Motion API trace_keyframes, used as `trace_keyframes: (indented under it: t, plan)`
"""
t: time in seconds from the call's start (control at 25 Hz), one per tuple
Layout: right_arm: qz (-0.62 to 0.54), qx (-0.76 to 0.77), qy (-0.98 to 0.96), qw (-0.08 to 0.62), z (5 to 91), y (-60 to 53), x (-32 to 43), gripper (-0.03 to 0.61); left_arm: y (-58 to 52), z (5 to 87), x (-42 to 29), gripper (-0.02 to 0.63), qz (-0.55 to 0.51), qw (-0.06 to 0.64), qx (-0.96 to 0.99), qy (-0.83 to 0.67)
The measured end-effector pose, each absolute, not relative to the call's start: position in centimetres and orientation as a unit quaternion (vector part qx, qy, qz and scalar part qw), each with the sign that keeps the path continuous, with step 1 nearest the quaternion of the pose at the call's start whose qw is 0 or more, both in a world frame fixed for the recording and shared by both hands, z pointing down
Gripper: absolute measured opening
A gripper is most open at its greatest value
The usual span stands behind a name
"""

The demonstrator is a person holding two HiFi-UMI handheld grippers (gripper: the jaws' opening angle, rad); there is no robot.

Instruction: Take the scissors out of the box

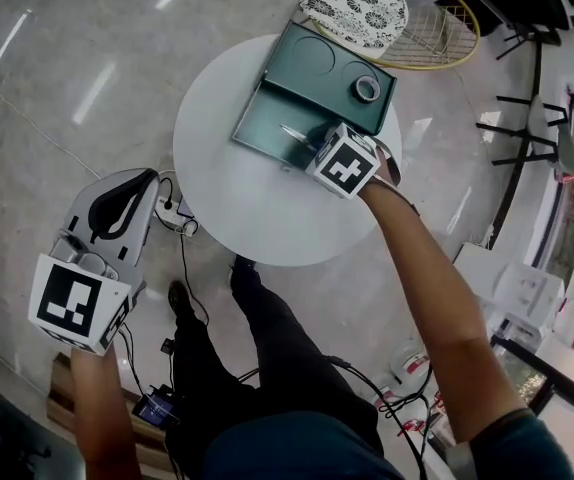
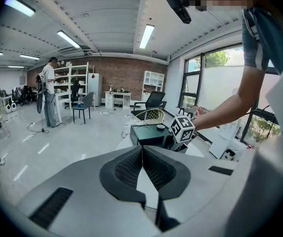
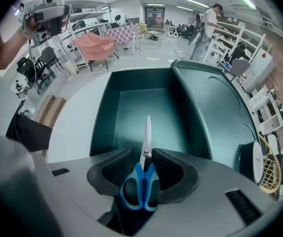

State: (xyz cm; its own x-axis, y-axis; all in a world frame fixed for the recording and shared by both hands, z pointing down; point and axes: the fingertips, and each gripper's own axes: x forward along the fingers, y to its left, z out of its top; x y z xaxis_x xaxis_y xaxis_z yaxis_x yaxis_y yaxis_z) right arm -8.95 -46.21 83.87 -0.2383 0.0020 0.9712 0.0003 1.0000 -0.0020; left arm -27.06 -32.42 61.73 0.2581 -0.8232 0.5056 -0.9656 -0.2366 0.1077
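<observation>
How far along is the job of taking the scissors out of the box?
Done: the box lies open on the table. In hand: the right gripper is down over the scissors, which lie in the box, with its jaws open either side of them and not gripping. Left: close, then lift the scissors clear. The left gripper is shut, empty, beside the table.

We are holding the left gripper (image 1: 139, 183) out at our left side on a bent left forearm (image 1: 102, 408), its fingers (image 2: 126, 169) meeting at the tips. We are stretching our right arm (image 1: 437, 288) forward and pointing the right gripper (image 1: 307, 146) steeply down, its fingers (image 3: 114, 169) standing apart on either side of the scissors (image 3: 140, 189), not squeezing them
</observation>
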Motion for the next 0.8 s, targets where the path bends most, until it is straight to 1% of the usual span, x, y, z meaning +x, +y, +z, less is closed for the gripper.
trace_keyframes:
  t: [0.24, 0.28, 0.36, 0.48, 0.64, 0.8]
  plan:
    - [0.018, -0.008, -0.785, 0.619, 84.9, -46.9, -9.4, 0.153, -32.9, 62.6, -27.7, 0.018, 0.174, 0.207, 0.766, -0.583]
    - [0.024, -0.013, -0.784, 0.62, 85.0, -46.6, -9.5, 0.149, -32.9, 62.6, -27.7, 0.02, 0.174, 0.206, 0.767, -0.583]
    - [0.028, -0.02, -0.782, 0.623, 84.8, -46.1, -9.5, 0.118, -32.7, 62.3, -27.6, 0.02, 0.174, 0.204, 0.768, -0.582]
    - [0.007, -0.017, -0.783, 0.622, 84.0, -46.0, -9.8, 0.088, -32.3, 61.2, -27.4, 0.02, 0.176, 0.2, 0.769, -0.582]
    - [-0.008, 0.005, -0.781, 0.625, 83.6, -46.0, -9.5, 0.081, -31.9, 60.3, -27.8, 0.02, 0.18, 0.194, 0.769, -0.581]
    - [-0.016, 0.04, -0.797, 0.602, 81.4, -46.6, -9.4, 0.078, -31.5, 58.6, -28.2, 0.02, 0.183, 0.186, 0.769, -0.583]
